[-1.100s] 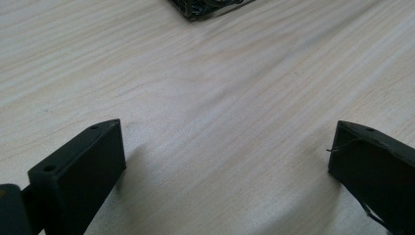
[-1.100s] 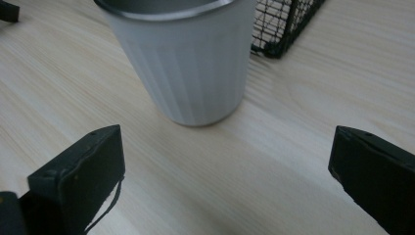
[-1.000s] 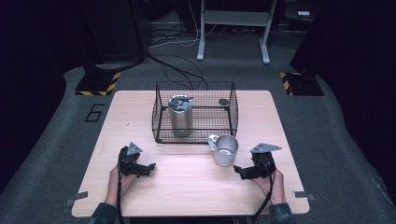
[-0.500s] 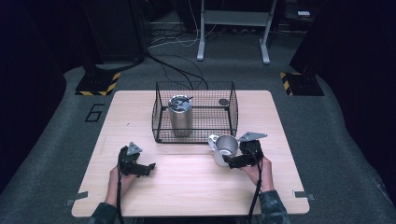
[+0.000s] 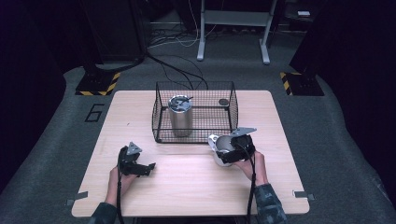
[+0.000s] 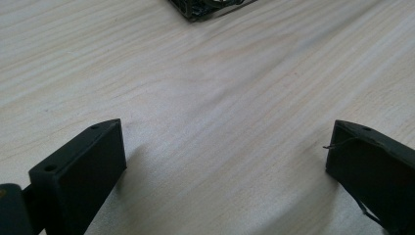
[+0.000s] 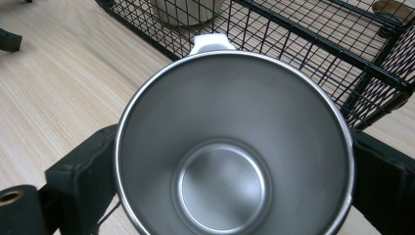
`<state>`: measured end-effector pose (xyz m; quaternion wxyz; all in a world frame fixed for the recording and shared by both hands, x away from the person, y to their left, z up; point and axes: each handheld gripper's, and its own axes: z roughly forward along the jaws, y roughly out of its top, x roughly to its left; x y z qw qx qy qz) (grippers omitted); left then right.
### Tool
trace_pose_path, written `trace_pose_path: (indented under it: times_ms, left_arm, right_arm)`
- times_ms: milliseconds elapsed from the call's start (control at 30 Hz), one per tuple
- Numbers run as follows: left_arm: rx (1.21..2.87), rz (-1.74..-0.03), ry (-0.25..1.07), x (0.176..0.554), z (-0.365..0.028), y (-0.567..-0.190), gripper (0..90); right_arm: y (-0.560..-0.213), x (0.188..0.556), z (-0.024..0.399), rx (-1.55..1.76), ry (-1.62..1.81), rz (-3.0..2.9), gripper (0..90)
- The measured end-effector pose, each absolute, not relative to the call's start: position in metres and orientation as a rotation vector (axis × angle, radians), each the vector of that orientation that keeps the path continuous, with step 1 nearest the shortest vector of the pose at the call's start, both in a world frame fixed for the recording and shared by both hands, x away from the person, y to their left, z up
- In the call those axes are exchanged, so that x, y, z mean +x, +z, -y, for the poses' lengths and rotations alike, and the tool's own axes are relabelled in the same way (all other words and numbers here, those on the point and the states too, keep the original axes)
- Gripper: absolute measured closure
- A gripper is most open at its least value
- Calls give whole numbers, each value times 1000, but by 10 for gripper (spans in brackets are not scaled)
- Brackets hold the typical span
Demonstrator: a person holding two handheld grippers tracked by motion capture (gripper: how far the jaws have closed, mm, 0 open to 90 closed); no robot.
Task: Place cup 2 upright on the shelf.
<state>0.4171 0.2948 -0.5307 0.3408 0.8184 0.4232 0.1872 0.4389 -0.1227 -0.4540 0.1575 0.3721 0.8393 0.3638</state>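
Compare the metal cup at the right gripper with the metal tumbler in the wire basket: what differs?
The cup stands outside the wire basket on the table; the tumbler stands inside it. The cup is short, wide and open-topped with a white handle; the tumbler is taller, with something dark on top. The right gripper brackets the cup; nothing touches the tumbler. Both are upright, bare metal.

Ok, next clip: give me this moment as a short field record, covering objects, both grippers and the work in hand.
surface: wooden table
object in hand: steel mug, empty, white handle toward the basket
basket: black wire basket holding a steel tumbler and a small dark disc
right gripper: jaws either side of the mug, just in front of the basket
left gripper: open, empty, low over the table
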Motion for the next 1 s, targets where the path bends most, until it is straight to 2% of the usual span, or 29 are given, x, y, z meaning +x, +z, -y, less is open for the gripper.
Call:
trace_pose_path:
  times_ms: [500, 1000]
  left_arm:
    - [2129, -1101, 489, 417, -295, -531, 12]
    - [2134, -1102, 493, 418, -294, -530, 10]
  right_arm:
    - [-455, 432, 122, 1063, 1066, -2386, 57]
    - [-436, 421, 126, 1045, 1122, -2366, 57]
